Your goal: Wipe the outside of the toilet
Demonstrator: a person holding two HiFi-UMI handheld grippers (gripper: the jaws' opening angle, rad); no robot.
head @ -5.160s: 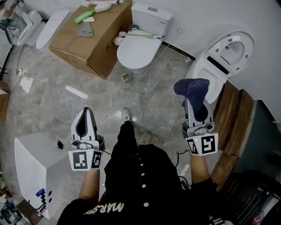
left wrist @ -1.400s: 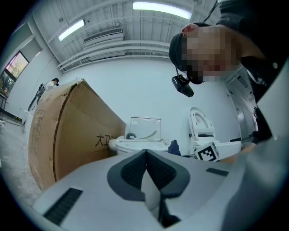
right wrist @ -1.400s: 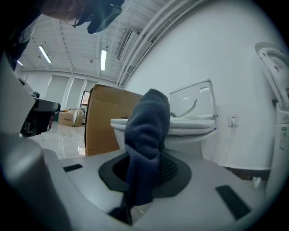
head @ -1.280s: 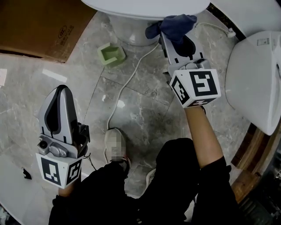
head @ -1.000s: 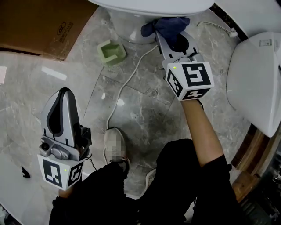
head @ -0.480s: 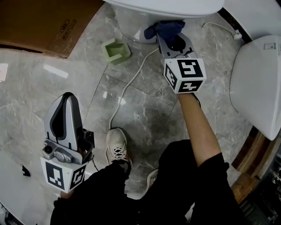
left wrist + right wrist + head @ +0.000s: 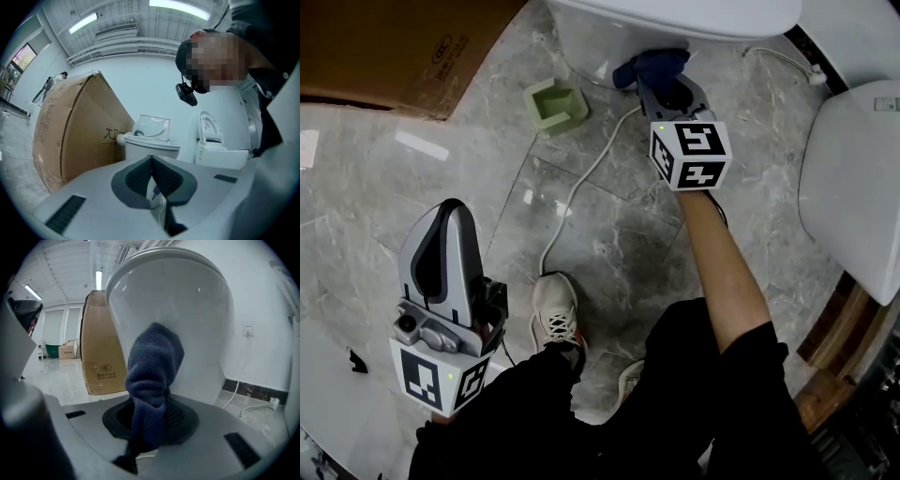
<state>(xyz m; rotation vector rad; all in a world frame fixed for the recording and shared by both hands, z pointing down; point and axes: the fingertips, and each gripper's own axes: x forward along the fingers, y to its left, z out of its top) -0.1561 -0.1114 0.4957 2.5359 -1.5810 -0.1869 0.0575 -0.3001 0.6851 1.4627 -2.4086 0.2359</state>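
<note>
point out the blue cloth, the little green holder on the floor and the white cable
blue cloth (image 7: 652,66), head view, on the bunched part against the toilet base
green holder (image 7: 555,105), head view, on its middle
white cable (image 7: 589,173), head view, on the stretch lying across the floor tiles

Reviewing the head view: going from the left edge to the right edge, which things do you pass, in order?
left gripper, shut and empty → small green tray on the floor → blue cloth clamped in the right gripper → neighbouring white toilet at the right edge.
</note>
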